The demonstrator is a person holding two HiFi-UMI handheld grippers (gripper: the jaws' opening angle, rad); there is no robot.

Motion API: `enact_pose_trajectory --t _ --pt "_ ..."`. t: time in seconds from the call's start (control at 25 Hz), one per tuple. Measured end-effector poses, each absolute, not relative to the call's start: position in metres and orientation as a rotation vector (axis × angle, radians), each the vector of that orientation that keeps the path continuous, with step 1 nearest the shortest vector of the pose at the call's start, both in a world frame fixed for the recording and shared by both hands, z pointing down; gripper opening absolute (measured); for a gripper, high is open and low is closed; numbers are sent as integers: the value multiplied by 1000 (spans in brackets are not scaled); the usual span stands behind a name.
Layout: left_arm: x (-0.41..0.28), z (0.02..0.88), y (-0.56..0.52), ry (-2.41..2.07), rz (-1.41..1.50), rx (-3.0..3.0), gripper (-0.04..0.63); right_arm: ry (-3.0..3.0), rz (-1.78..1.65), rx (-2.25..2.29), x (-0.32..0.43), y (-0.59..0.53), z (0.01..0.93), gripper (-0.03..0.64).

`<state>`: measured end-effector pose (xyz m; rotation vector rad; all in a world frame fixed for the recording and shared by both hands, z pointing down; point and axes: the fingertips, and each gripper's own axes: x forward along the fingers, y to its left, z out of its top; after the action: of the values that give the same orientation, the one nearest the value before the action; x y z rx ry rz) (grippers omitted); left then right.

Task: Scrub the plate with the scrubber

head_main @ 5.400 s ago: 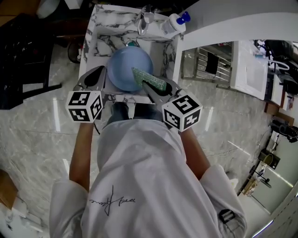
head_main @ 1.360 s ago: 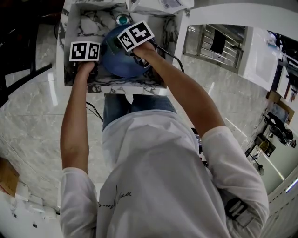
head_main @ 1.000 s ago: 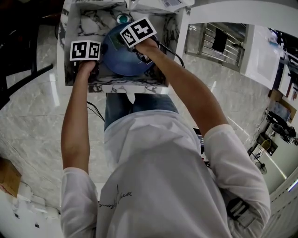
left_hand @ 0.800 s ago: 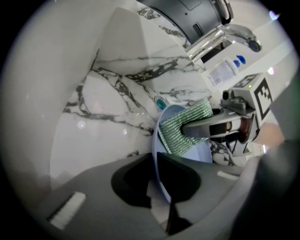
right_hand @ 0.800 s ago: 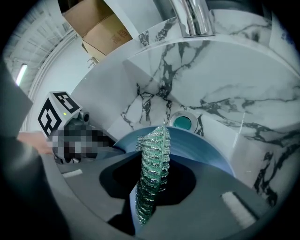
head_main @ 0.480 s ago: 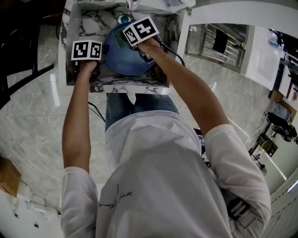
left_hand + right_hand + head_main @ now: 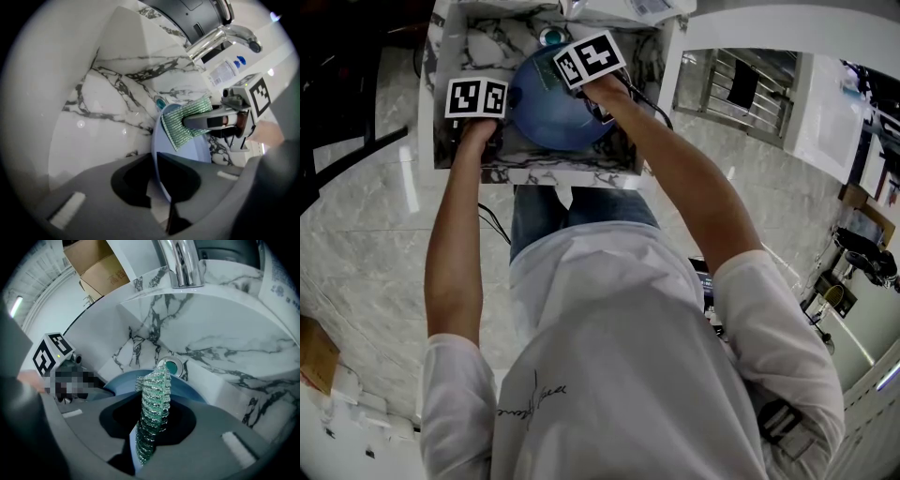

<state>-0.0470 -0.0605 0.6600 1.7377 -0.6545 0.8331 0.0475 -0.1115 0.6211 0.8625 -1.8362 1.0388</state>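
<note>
A blue plate (image 7: 546, 111) is tilted inside the marble sink (image 7: 459, 56). My left gripper (image 7: 483, 117) is shut on the plate's near-left rim (image 7: 158, 174), and in the left gripper view the plate stands edge-on between the jaws. The right gripper (image 7: 152, 404) is shut on a green mesh scrubber (image 7: 153, 401). The scrubber's free end (image 7: 183, 123) lies flat against the plate's face (image 7: 187, 152), near the upper rim. In the right gripper view the plate (image 7: 190, 390) shows just behind the scrubber.
A chrome faucet (image 7: 224, 36) overhangs the back of the sink, with a soap bottle (image 7: 226, 70) beside it. The teal drain plug (image 7: 171, 366) sits just past the plate. Cardboard boxes (image 7: 96, 263) stand beyond the sink, and a towel rail (image 7: 741, 89) is on the right.
Over the last second the right gripper has slid the scrubber a little up and to the right across the plate. The left gripper and plate stay nearly still.
</note>
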Motion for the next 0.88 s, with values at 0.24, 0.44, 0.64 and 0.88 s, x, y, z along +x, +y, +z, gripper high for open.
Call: enact_pose_trajectory --t 0.24,0.44,0.64,0.88 --pt "-47 660 -60 -655 832 1738 78 -1819 1006 881 55 -114 621 64" --pt "-47 660 -62 -658 833 1740 78 -1804 959 889 63 -117 620 64" --pt "-47 660 -61 -661 835 1740 78 -1782 952 903 70 -118 620 64" --pt "-47 660 -62 -664 837 1741 78 -1759 941 918 80 -120 620 65"
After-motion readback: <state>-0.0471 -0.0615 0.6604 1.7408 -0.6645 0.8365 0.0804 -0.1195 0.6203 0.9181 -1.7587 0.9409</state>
